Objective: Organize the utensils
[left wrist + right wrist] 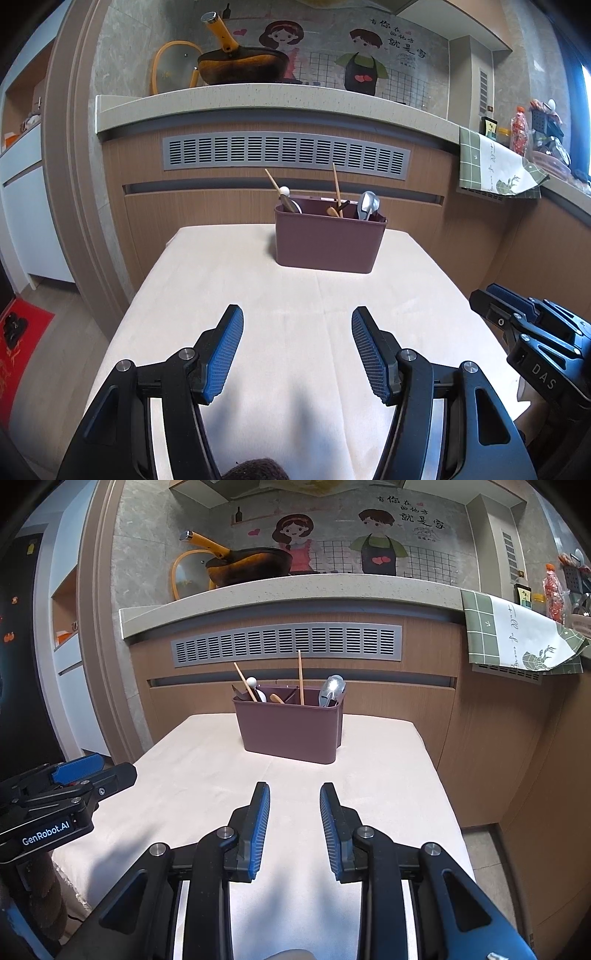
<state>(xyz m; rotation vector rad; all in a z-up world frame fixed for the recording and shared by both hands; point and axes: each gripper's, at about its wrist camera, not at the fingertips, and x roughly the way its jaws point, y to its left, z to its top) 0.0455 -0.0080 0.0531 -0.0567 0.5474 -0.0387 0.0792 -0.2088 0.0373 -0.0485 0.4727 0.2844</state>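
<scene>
A mauve plastic utensil holder point(328, 242) stands at the far end of the cream-covered table point(258, 295); it also shows in the right wrist view point(291, 727). It holds wooden chopsticks point(337, 188), a white-tipped utensil point(284, 192), a wooden spoon point(332, 211) and metal spoons point(368, 205). My left gripper point(297, 350) is open and empty above the near part of the table. My right gripper point(294, 829) is open and empty beside it, well short of the holder. Each gripper shows at the edge of the other's view.
A kitchen counter point(258, 99) with a dark pan point(242, 66) with a yellow handle and a glass lid runs behind the table. A green checked cloth point(495, 162) hangs at the right. A red mat point(18, 354) lies on the floor to the left.
</scene>
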